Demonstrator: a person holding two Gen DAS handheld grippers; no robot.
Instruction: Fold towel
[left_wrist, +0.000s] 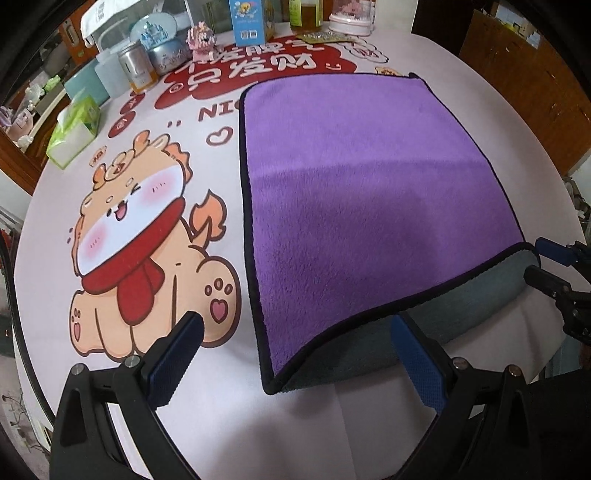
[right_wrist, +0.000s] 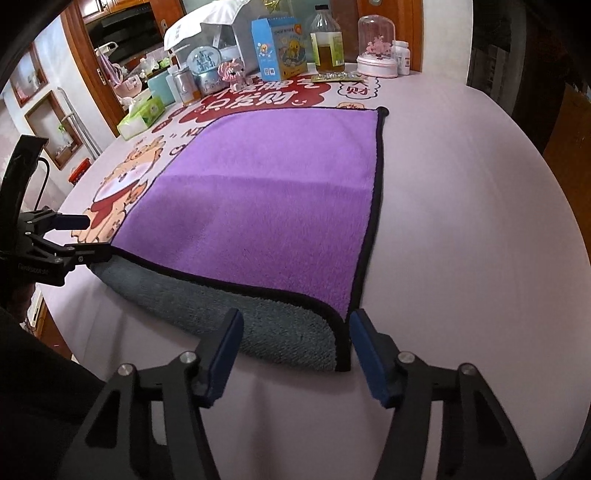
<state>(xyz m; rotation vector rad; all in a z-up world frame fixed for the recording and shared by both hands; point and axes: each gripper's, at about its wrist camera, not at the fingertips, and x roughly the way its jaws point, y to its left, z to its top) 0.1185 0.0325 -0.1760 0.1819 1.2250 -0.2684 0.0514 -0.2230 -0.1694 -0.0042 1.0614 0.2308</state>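
Clutter lines table far edge. Towel long axis runs away from me. My left gripper and right gripper spread, near edge between fingers.

Tissue box, blue carton, bottle.

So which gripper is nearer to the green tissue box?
Left. The left gripper sits at the near left corner of the towel, on the tissue box side; the right gripper is at the near right corner.

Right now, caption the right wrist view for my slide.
Open right gripper straddles the near right corner of a purple towel whose front edge curls to show its grey underside.
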